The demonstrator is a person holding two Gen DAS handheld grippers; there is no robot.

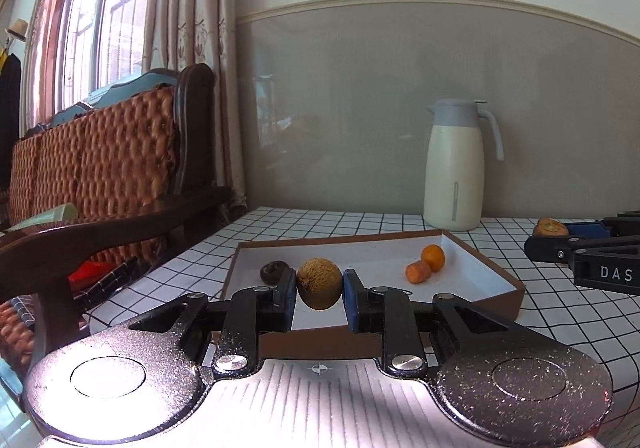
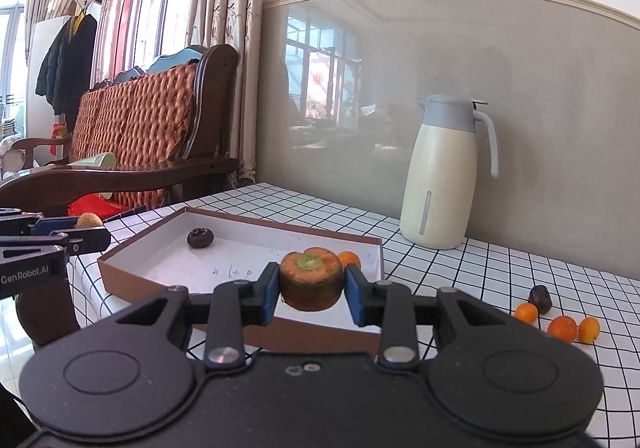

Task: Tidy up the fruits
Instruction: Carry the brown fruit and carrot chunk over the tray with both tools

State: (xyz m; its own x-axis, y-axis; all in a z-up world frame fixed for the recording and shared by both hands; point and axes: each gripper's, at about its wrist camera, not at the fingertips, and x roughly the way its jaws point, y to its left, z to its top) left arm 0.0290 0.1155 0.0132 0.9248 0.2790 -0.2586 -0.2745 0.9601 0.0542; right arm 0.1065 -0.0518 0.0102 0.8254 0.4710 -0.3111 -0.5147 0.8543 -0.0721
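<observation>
Across the middle of the left wrist picture, the shallow box point(image 1: 496, 272) already holds a dark fruit point(image 1: 273, 272), a carrot piece point(image 1: 418, 272) and a small orange point(image 1: 433, 258). The left gripper point(image 1: 319, 288) clenches a brown fruit point(image 1: 319, 283) above the box's near edge, and the right gripper point(image 2: 312, 286) grasps a carrot stump point(image 2: 311, 282), so both still need placing. At the lower right of the right wrist picture, four small fruits point(image 2: 562, 329) wait on the checked cloth point(image 2: 520, 268), so I judge about half is done.

1. Left wrist view: set low behind the left gripper point(image 1: 319, 290), looking forward along its jaws and slightly down across the worktop point(image 1: 400, 224) toward the wall, with the box point(image 1: 472, 296) close ahead.
2. Right wrist view: set likewise behind the right gripper point(image 2: 312, 284), facing the same wall from further right.
3. Shared: the box point(image 2: 140, 268), the jug point(image 1: 456, 167) point(image 2: 440, 175), the chair point(image 1: 120, 151) point(image 2: 152, 127); each view catches the other gripper at its edge.
</observation>
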